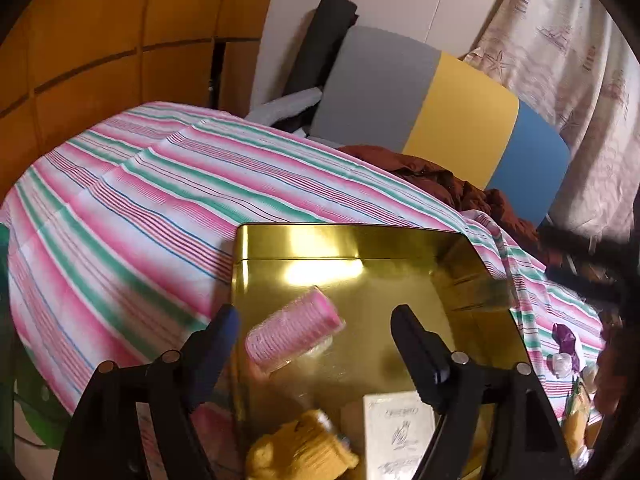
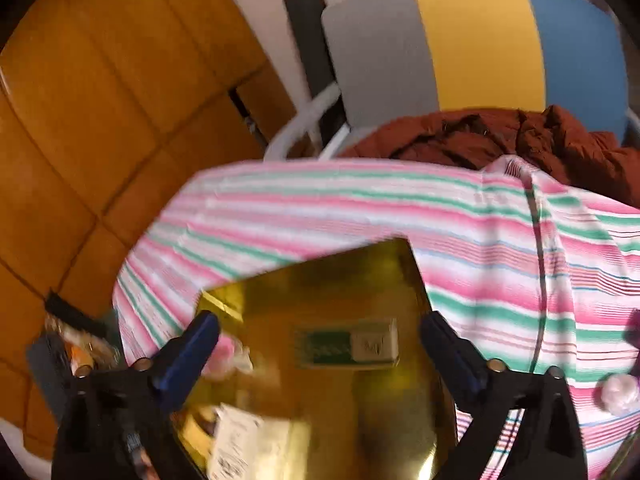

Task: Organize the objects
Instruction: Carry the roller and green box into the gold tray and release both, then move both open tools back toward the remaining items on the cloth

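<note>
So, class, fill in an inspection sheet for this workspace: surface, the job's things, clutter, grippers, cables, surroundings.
Surface: striped cloth over the table.
Job's things: gold tin, open, holding a pink hair roller, yellow yarn, a white packet and a green and white box.
Clutter: purple and white bits on the cloth beside the tin.
Grippers: left hand-held gripper open over the roller; right hand-held gripper open above the tin.
Cables: thin dark cord across the cloth.
Surroundings: striped chair, brown jacket, wooden cabinet, curtain.

Striped pink-green tablecloth [image 1: 132, 208] at nine o'clock, grey-yellow-blue chair back [image 1: 440, 120] at one, rust-brown jacket [image 2: 500, 140] below it, orange tiled wall [image 1: 100, 20] at eleven
</note>
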The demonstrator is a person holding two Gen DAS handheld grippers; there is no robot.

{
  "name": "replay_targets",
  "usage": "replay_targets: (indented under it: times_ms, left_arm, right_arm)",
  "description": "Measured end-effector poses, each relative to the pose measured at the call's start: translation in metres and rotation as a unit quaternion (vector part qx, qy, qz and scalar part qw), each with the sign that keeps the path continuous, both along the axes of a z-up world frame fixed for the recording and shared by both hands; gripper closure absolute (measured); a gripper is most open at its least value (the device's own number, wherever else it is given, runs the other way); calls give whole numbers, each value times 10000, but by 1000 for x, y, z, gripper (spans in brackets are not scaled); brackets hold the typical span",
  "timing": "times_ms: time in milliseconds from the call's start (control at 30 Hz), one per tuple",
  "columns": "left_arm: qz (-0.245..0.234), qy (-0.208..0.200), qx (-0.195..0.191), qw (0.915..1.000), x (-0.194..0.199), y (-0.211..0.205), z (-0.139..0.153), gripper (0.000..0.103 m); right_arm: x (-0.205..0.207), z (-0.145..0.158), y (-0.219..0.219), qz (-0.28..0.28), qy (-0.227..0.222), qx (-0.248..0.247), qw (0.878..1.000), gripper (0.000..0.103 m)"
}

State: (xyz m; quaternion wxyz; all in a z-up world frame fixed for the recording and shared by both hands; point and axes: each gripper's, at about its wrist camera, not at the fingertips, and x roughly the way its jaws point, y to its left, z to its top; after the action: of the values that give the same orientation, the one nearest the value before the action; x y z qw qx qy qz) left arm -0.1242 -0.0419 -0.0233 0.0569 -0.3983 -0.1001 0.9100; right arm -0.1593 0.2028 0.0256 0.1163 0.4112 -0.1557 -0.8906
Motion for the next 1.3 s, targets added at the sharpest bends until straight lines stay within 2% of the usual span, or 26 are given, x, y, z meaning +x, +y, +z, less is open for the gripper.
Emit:
replay_targets:
  times_ms: [167, 400, 700, 967, 1300]
  left_arm:
    - [5, 140, -136, 9998, 20, 2, 6, 24]
    - [-77, 294, -295, 9991, 34, 16, 17, 23]
    - [-256, 459, -519, 9973, 53, 33, 27, 23]
    - [-583, 545, -691, 9944, 69, 53, 30, 23]
    - [-854, 488, -580, 9935, 74, 67, 27, 23]
  right_arm:
    - [16, -3, -2, 83, -52, 160, 9998, 0]
    - [51, -23, -3, 189, -145, 792, 9966, 0]
    - [92, -21, -5, 129, 256, 1435, 9892, 0]
    - [115, -14, 8, -169, 421, 1542, 9870, 0]
    - [142, -19, 31, -505, 318, 1650, 9845, 0]
